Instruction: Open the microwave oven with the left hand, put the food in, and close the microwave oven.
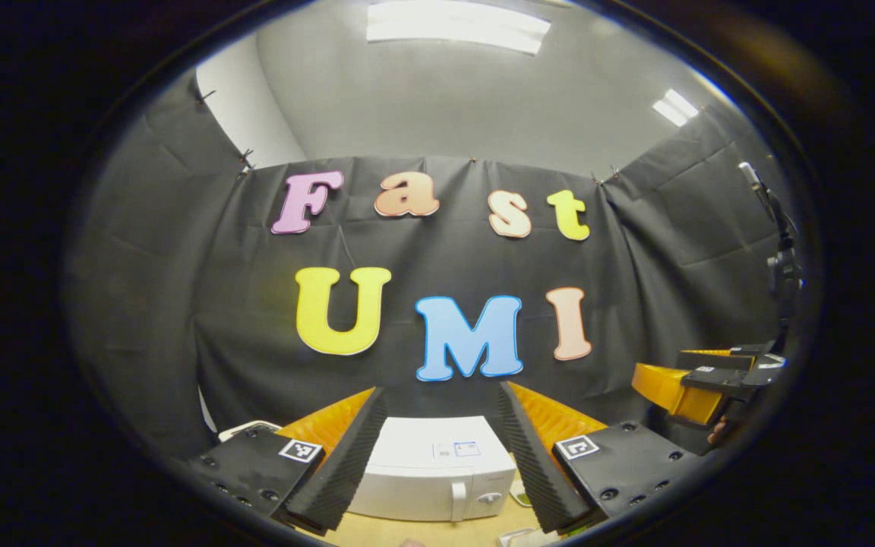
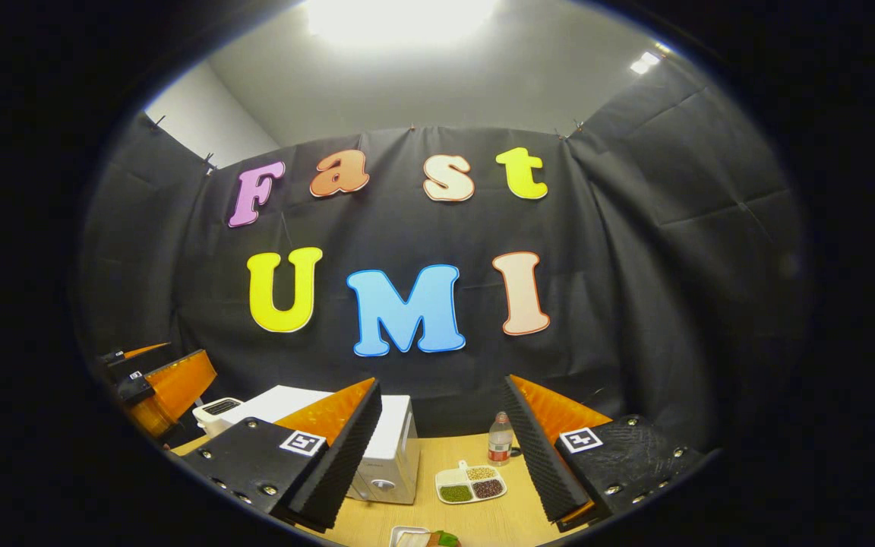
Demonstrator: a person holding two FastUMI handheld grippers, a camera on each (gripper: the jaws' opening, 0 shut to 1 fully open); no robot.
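Both claws stand open and hold nothing: left claw (image 1: 441, 456), right claw (image 2: 445, 448). Nearest in the right gripper view, a food tray (image 2: 416, 538) lies at the tabletop (image 2: 498, 516) edge. Beyond it sit a divided dish (image 2: 471, 483) of beans and a bottle (image 2: 500, 439). The white microwave (image 1: 437, 471), door closed, stands on the tabletop before the left claw, with a toaster (image 2: 216, 410) behind it
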